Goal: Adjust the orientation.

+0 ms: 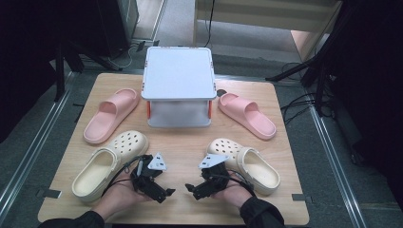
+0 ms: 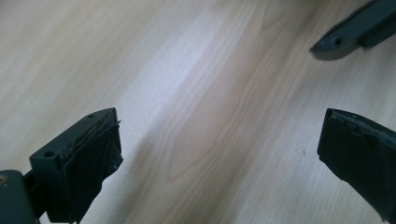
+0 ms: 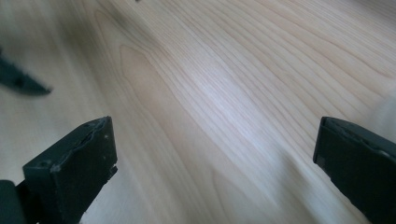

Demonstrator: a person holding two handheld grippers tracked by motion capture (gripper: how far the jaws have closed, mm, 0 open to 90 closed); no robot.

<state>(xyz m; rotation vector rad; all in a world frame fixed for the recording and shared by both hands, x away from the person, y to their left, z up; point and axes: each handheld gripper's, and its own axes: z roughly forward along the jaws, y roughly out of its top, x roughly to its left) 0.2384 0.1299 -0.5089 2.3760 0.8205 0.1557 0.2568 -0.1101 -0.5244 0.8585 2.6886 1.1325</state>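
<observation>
High view: I hold my left gripper [image 1: 164, 191] and my right gripper [image 1: 189, 187] low over the near middle of the wooden table [image 1: 185, 142], their tips turned inward toward each other and just apart. My left hand [image 1: 116, 197] and right hand [image 1: 233, 192] enter from the near edge. The left cream clog [image 1: 109, 164] lies just beside my left gripper on its outer side, toe pointing away from me; the right cream clog [image 1: 247, 164] lies likewise just beside my right gripper, and the gripper's grey plate overlaps its toe in this view. Farther back, a pink slide [image 1: 111, 115] rests at the left and a second pink slide [image 1: 247, 115] at the right, each angled toward the centre. Between them stands a white two-level rack [image 1: 179, 85] against the far edge.

Left gripper view: my jaws stand wide apart, released, with bare wood grain between them; a jaw of my other gripper shows at the upper right.

Right gripper view: my jaws are likewise spread and grasp nothing, bare tabletop between them; the dark tip of my other gripper shows, blurred, at the left edge.
</observation>
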